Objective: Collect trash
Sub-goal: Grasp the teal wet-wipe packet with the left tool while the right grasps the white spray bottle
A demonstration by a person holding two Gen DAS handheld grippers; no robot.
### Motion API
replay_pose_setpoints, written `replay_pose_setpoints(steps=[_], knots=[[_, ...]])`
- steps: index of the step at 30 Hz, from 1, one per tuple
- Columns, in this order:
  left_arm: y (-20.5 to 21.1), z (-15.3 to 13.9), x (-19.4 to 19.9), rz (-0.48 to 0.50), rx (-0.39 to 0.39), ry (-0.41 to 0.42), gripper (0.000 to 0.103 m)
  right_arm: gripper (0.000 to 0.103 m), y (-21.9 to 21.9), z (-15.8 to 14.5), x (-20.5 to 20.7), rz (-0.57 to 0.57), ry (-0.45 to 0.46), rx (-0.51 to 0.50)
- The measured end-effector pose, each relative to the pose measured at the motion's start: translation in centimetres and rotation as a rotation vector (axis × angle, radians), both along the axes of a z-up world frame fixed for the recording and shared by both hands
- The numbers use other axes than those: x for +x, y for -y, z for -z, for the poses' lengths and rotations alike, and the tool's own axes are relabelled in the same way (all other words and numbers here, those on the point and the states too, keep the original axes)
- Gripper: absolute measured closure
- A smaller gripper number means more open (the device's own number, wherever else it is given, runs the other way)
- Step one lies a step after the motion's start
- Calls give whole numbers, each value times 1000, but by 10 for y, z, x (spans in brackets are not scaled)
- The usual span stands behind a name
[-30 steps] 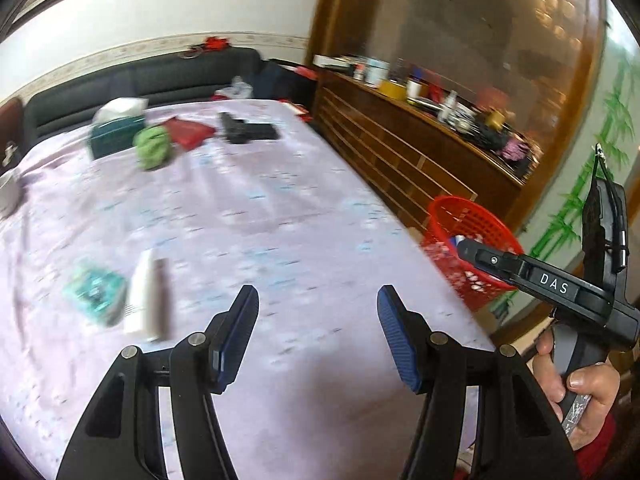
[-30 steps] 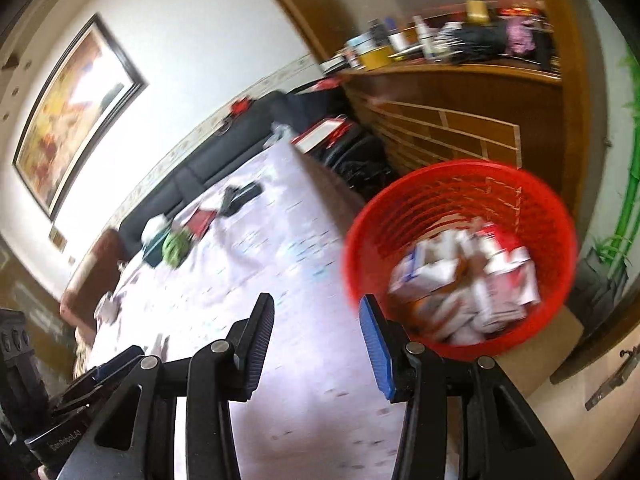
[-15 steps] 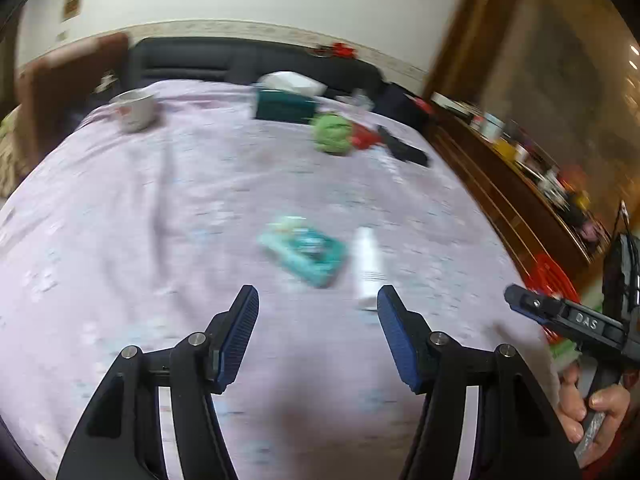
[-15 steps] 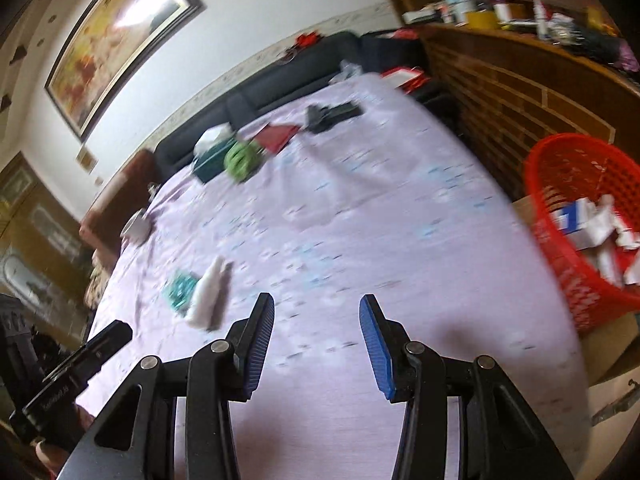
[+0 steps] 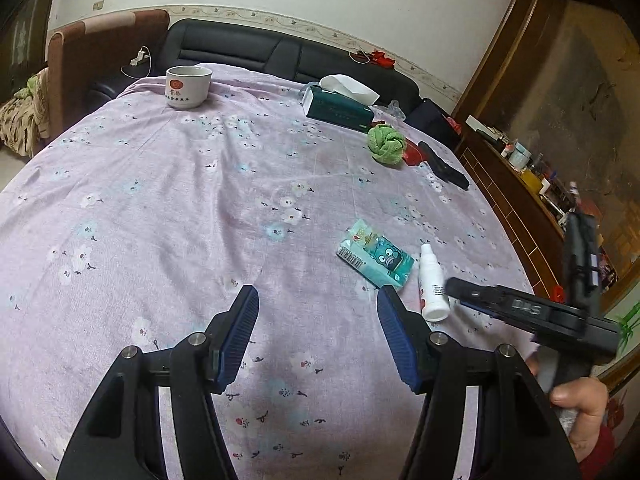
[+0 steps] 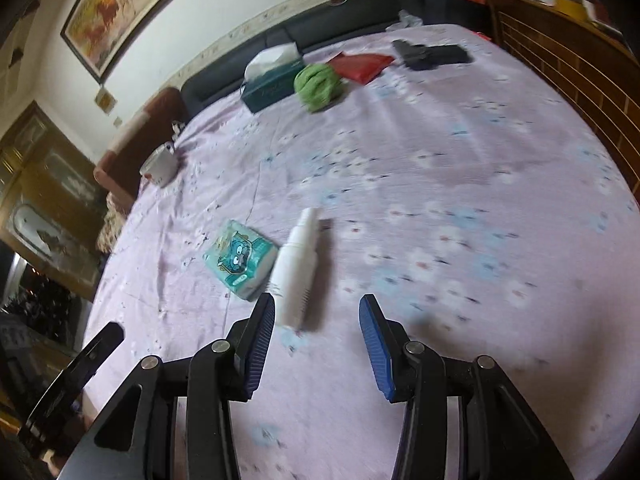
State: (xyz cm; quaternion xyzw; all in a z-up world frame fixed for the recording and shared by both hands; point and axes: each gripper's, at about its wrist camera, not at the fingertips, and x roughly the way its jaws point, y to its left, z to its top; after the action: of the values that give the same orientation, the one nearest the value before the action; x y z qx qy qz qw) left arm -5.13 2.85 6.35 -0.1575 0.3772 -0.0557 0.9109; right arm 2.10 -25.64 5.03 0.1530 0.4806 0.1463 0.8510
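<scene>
A white bottle [image 5: 431, 282] lies on the purple flowered cloth next to a teal tissue pack [image 5: 376, 257]. In the right wrist view the bottle [image 6: 298, 265] lies just ahead of the left finger, with the pack [image 6: 241, 258] to its left. My left gripper [image 5: 316, 320] is open and empty, hovering over bare cloth left of both items. My right gripper [image 6: 316, 320] is open and empty, close behind the bottle. It also shows in the left wrist view [image 5: 520, 308] at the right.
At the far side stand a white cup [image 5: 187, 86], a dark green tissue box [image 5: 338, 105], a green cloth ball [image 5: 385, 145], a red packet [image 6: 362, 65] and a black object [image 6: 432, 55]. A wooden cabinet [image 5: 520, 200] runs along the right edge.
Both grippers have swung left from the red basket to the table. The bottle and tissue pack are now nearer and in front; the basket has left both views.
</scene>
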Motion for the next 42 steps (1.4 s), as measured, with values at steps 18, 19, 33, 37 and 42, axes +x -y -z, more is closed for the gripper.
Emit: replay_pose_setpoints(steps=[18,19,33,37,42], knots=[[57,13,64,-40,-48,-145,43,71,1,9,29,-4,82,-96],[61,15,71,-55,-53,-161,43,71,8,9,30,6,94,-85],[123,51,135,-125,210,-238,29,71,61,13,29,83,206,0],[126,54,125,-53,309,-173,42,71,62,13,28,68,205,8],[112,55,110,30,318,-110,51,71,56,11,23,52,232,-21]])
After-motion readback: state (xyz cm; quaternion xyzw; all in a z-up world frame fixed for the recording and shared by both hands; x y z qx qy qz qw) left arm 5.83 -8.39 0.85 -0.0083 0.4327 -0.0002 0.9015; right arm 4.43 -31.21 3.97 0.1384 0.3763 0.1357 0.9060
